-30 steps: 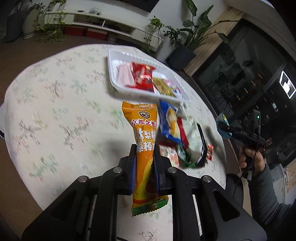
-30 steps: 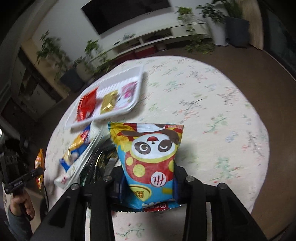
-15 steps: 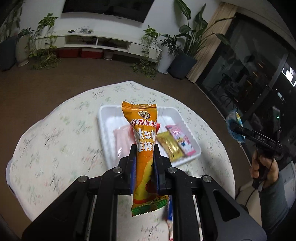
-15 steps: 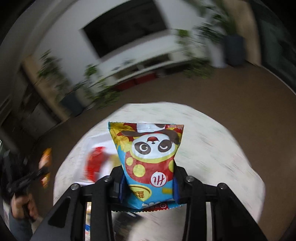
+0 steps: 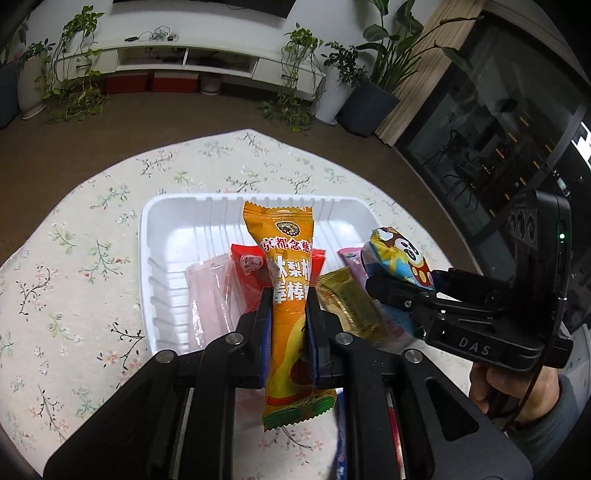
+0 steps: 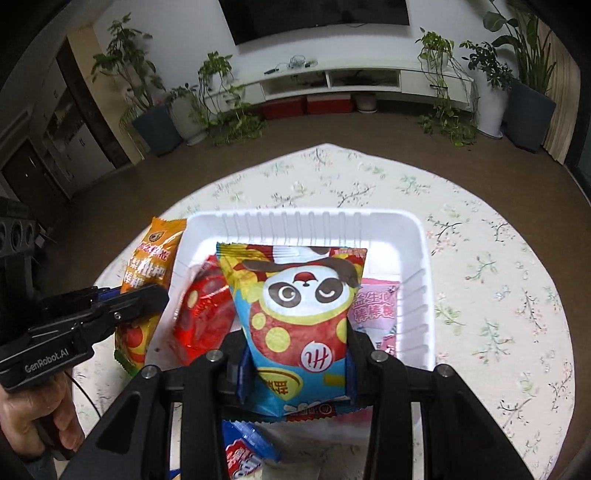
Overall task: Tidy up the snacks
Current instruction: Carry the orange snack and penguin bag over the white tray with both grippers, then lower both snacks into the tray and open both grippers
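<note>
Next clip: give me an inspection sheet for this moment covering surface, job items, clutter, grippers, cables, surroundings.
Surface: round table with floral cloth.
Job's things: white tray holding a red packet, clear pink packet, gold packet and pink packet.
Clutter: blue packet near the table's front edge, outside the tray.
Grippers: left hand-held gripper shut on orange snack bar; right hand-held gripper shut on panda snack bag; both above the tray.
Cables: loose wires on the TV cabinet.
Surroundings: potted plants, brown floor, dark glass doors.
</note>
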Tool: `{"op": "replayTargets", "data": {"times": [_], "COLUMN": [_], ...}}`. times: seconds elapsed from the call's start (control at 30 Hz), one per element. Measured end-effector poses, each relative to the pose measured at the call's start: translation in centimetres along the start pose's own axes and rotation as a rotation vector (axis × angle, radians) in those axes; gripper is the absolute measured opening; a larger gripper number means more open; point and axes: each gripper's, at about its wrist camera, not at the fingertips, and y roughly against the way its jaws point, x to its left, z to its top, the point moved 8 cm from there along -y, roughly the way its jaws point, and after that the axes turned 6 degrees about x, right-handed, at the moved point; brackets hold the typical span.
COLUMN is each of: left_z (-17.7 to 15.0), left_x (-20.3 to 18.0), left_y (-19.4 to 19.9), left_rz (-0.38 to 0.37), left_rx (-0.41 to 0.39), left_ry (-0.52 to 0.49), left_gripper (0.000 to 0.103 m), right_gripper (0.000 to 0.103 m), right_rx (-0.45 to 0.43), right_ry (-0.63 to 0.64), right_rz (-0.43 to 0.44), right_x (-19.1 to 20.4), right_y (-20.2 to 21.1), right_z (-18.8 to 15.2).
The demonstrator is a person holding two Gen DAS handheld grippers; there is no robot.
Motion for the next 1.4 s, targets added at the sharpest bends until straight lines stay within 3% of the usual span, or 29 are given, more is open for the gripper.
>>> {"op": "replayTargets", "data": {"times": [0.43,0.77,0.87,0.93,1.17,1.3,1.4], "left_z": [-0.4,-0.2,-0.2,-0.5,-1.4,-1.9,-2.5], "left_x": [0.1,0.4,0.9,1.1,0.6,0.4,-0.1], "left_y": [-4.1,-5.8,-5.8,-5.9,-5.4,-4.0,-3.6], "left_rz": [0.014,0.031,0.037,0.026,0.033,0.017,0.016], "left_rx": [0.034,0.035,0.03,0.038,0.041,0.009,0.007], "left_ry": [-0.01,-0.018,-0.007,0.002,-0.026,-0.017,-0.025], "left_gripper": [0.017,0.02,0.032,0.051,0.058,0.069,0.069], "right_gripper": [0.041,0.048,0.057,0.063,0.066,0.067,0.069], "right_rx": [0.045,0.044,0.052,0.053,0.037,0.008,-0.008], "right_ry": [-0.01,0.006,0.028,0.039,0.028,-0.005,-0.016], "right_rz": [-0.114,-0.124,-0.129,-0.137,-0.135,-0.097,-0.083], "right_x": [-1.4,-1.6,-1.3,-1.2,-1.7,-2.2,-2.4], "right_y": [-3.6,-4.1,-4.2,-3.9,-2.4,-0.7,0.3], "right_z": [-0.9,-1.6,-1.8,-2.1,-2.7,-3.0,-3.3]}}
